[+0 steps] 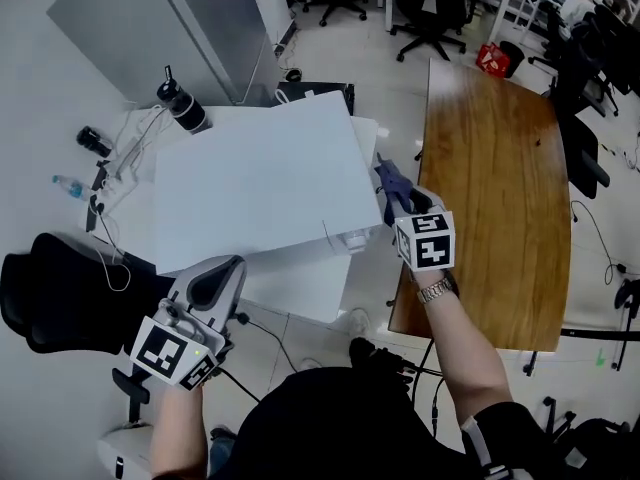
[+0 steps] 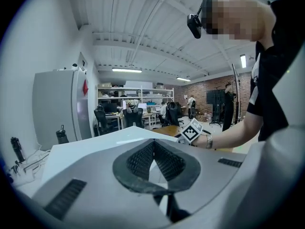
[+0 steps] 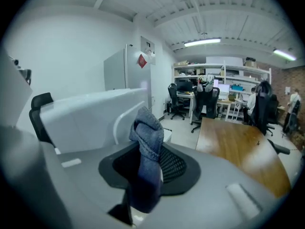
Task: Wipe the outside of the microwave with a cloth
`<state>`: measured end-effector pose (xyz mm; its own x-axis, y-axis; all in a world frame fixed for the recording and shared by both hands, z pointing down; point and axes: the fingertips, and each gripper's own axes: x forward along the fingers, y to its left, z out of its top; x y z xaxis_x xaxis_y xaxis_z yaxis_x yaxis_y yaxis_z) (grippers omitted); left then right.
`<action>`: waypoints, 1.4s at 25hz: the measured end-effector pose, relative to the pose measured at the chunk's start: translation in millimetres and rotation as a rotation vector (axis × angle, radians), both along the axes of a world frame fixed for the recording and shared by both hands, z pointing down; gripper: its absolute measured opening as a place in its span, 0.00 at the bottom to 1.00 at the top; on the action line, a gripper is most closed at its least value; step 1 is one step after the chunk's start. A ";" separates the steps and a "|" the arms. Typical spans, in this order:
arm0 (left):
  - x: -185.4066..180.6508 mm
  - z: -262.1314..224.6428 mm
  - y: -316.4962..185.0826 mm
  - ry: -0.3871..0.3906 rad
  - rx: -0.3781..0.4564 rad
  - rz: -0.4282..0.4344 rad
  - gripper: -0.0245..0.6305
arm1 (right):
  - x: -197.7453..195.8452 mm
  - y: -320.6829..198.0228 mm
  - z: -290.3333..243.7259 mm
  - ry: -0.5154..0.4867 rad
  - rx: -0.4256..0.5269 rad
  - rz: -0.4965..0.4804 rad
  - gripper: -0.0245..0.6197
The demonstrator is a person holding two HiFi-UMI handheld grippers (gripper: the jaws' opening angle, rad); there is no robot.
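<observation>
Beside the white microwave (image 1: 260, 183), right gripper (image 1: 396, 200) jaws pinch a blue cloth (image 3: 147, 144); left gripper (image 2: 153, 146) jaws touch, empty.

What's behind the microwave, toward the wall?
A black flask stands there, with loose cables and a small clear bottle; anything tight against the white box-shaped microwave's back is hidden.

Open-plan office: swivel chairs (image 1: 430, 13), wooden table (image 1: 495, 198), shelving (image 2: 128, 93), brick wall (image 2: 198, 90).
</observation>
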<state>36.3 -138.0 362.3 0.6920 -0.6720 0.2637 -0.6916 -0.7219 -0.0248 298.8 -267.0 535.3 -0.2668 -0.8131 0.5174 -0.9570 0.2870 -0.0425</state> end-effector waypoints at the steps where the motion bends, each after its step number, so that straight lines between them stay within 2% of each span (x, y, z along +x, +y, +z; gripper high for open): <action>1: -5.9 0.5 7.3 0.004 0.000 0.004 0.04 | -0.3 9.6 -11.6 0.005 0.018 0.011 0.20; 6: -41.6 -4.0 38.9 0.040 0.008 0.008 0.04 | -12.0 58.4 -76.6 0.050 0.136 0.045 0.20; 11: -73.9 -0.6 68.8 0.057 0.012 0.008 0.04 | -43.8 104.9 -127.5 0.064 0.239 0.036 0.20; 16: -101.5 8.2 98.5 0.065 0.013 -0.008 0.04 | -94.2 145.2 -149.4 0.041 0.295 -0.032 0.21; 20: -122.8 11.4 118.0 0.070 0.018 -0.024 0.04 | -150.6 172.2 -157.3 0.022 0.333 -0.128 0.21; 28: -178.9 19.7 152.7 0.061 0.011 -0.100 0.04 | -303.3 209.4 -122.8 -0.047 0.291 -0.411 0.21; 35: -226.5 34.3 181.7 0.056 -0.016 -0.187 0.04 | -408.3 218.2 -76.9 -0.078 0.204 -0.572 0.21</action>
<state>-190.2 43.7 396.6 0.5691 -0.7864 0.2402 -0.8138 -0.5805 0.0278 -109.6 -48.9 458.4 -0.7211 -0.6104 0.3277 -0.6452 0.7640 0.0033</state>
